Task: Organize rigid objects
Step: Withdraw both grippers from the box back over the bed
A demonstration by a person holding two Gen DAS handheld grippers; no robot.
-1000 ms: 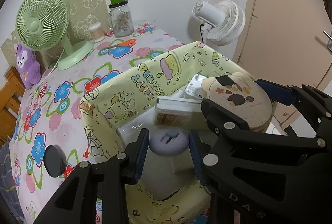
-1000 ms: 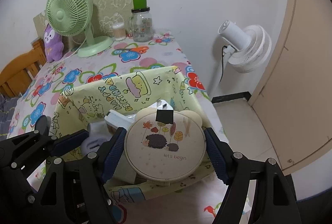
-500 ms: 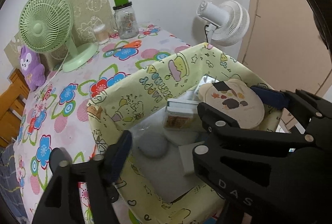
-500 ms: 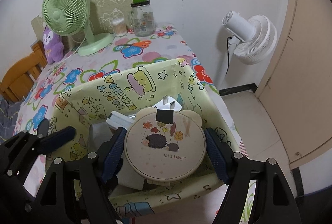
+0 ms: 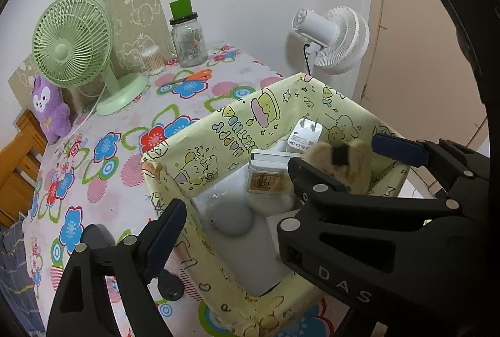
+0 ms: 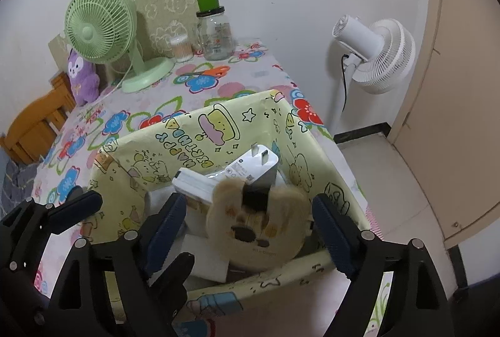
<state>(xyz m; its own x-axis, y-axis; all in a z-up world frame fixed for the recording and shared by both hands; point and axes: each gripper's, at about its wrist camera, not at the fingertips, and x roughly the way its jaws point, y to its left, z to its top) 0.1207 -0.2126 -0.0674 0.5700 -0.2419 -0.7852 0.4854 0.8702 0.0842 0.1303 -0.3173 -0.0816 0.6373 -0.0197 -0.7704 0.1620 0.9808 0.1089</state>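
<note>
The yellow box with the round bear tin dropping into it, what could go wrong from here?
1. The bear tin is blurred and tilted between the opening right gripper; it may knock the white charger or settle on edge.
2. The yellow box looks soft-walled and sits at the table's corner; a bump might shove it off.
3. The left gripper, opening over the grey puck, could snag the wall.

Fans: two — one green desk fan (image 6: 100,24) far left on the table, one white standing fan (image 6: 378,51) on the floor at right.

Fabric storage bin (image 6: 150,146): one, near edge.

Inside it:
- one white charger plug (image 6: 259,168)
- one bear-eared round tin (image 6: 259,230), blurred
- one lavender round pad (image 5: 232,220)
- one flat white case (image 5: 270,170)

Glass jar (image 6: 215,35): one.
Cotton swab tub (image 6: 182,48): one.
Purple plush (image 6: 82,77): one.
</note>
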